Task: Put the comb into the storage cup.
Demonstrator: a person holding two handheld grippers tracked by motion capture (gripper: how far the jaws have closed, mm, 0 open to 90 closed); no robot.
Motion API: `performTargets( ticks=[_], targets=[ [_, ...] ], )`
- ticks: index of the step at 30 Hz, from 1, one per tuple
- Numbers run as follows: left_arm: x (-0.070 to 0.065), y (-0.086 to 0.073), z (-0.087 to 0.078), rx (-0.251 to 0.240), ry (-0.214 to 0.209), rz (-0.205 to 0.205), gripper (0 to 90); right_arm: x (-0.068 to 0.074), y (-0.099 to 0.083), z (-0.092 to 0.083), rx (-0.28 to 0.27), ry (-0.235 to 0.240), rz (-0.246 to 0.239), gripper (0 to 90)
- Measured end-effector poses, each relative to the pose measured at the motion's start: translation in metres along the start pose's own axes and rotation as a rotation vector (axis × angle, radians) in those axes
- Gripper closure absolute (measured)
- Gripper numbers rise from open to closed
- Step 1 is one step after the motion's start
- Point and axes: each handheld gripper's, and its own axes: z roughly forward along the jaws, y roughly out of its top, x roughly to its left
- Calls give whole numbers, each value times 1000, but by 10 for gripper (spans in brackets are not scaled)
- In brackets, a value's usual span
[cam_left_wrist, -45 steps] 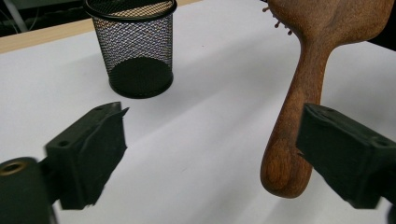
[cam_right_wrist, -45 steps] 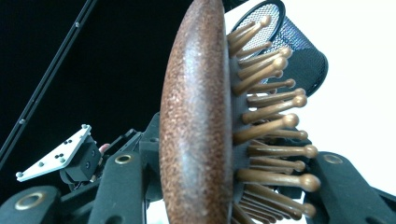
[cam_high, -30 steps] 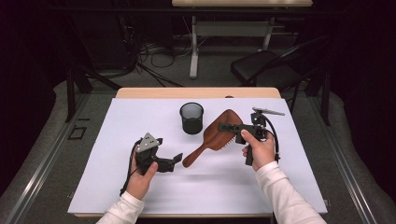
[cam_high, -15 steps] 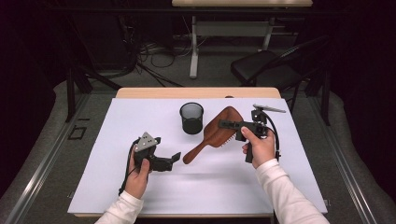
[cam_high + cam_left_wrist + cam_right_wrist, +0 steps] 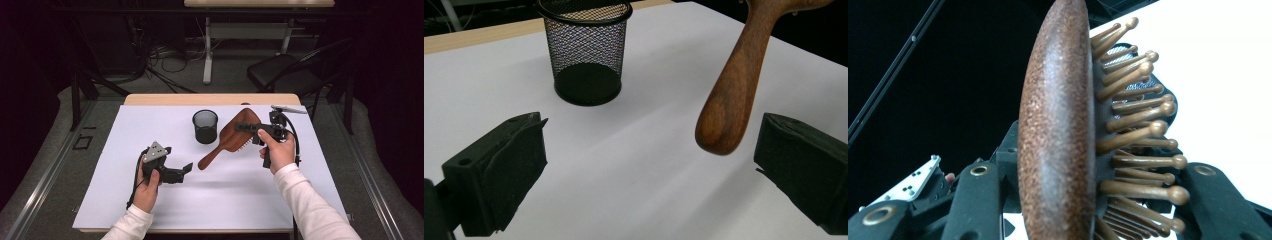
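Resting on the white table [image 5: 100, 200], the left claw [image 5: 181, 171] stands wide apart with nothing between its jaws. Just ahead of it, between its jaws in the left gripper view, hangs the rounded handle end of the wooden hairbrush [image 5: 729, 110], lifted off the table. Farther ahead and to its left stands the black mesh cup [image 5: 205, 126]. The right claw [image 5: 244, 127] is clamped on the brush head, one jaw on the wooden back, the other among the bristles [image 5: 1133, 135], holding the brush tilted, handle lowest.
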Motion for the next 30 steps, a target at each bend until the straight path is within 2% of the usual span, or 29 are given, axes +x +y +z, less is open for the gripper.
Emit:
performTargets(
  ticks=[7, 30],
  targets=[
    [0, 0, 0, 3, 1, -3, 4, 0, 13, -2, -10, -31, 2, 489],
    [3, -1, 0, 7, 4, -9, 4, 4, 39, -2, -58, -81, 18, 488]
  ],
)
